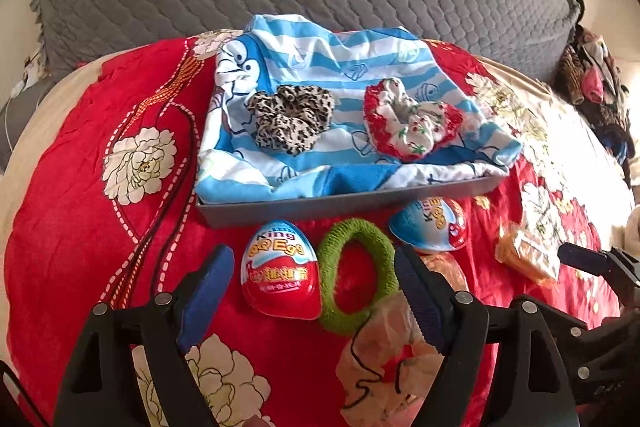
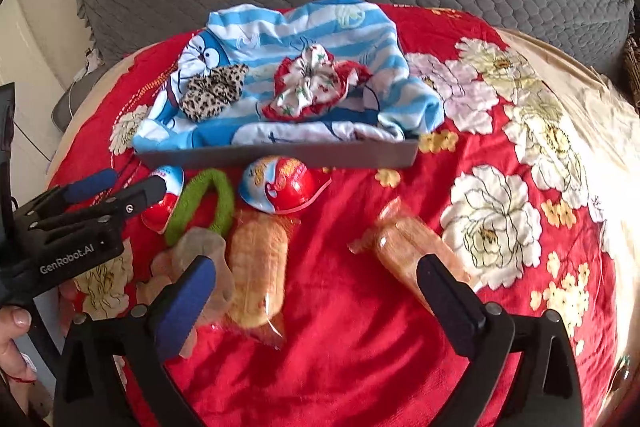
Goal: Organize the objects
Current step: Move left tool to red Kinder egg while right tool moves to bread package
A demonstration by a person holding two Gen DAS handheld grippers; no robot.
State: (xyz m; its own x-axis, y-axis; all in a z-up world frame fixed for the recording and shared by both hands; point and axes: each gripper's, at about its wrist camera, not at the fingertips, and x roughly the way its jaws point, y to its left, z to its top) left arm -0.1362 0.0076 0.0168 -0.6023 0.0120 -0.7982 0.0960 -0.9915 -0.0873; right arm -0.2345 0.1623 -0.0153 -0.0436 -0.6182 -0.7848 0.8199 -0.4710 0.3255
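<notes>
Now we have the left gripper (image 1: 316, 291) spread wide and empty, hovering low over the red quilt (image 1: 80, 227) with the red egg (image 1: 280, 269) and the green band (image 1: 354, 277) both lying between its fingers. The right gripper (image 2: 316, 291) is likewise wide open and holds nothing; one bread pack (image 2: 258, 267) lies between its fingers and a second pack (image 2: 404, 243) sits by its right finger.

The tray (image 1: 344, 205), lined with a striped cloth (image 1: 320, 67), already holds a leopard scrunchie (image 1: 290, 117) and a red-trimmed scrunchie (image 1: 412, 119). So we judge the band, being a hair tie too, is the left side's likely target.

To do this well, we should shift the left gripper right so the egg falls outside the span, since egg and band touch and closing as we stand would catch both. We pinch one side of the ring across its thickness, not the hollow middle. It looks soft, so it should give and hold easily. A crumpled translucent wrapper (image 1: 384, 347) lies against the band's near edge under the right finger; we keep clear of it. We then lift straight up before moving over the tray's near wall. The blue egg (image 1: 430, 227) sits just beyond, beside the tray.
</notes>
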